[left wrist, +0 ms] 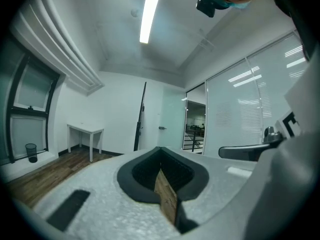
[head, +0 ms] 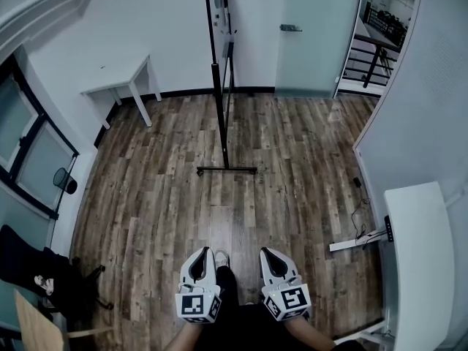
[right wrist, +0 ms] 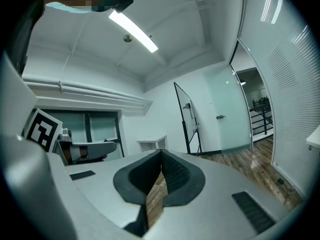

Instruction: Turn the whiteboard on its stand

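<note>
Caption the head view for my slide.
Seen from above, shut left tongs and right tongs face the edge-on, black-framed whiteboard on its stand across the brown wood-plank floor.

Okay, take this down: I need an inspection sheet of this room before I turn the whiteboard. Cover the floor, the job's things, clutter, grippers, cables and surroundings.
Surface: wooden floor, bare around the stand.
Job's things: whiteboard upright, seen edge-on from the head view; the stand's foot bar rests flat on the floor.
Clutter: small white table against the far wall; black bin by the window; black chair at left; white desk at right.
Grippers: left gripper and right gripper both have jaws together, hold nothing, and are well short of the whiteboard.
Cables: one cable on the floor by the right wall.
Surroundings: window at left, frosted door, open doorway beyond.
</note>
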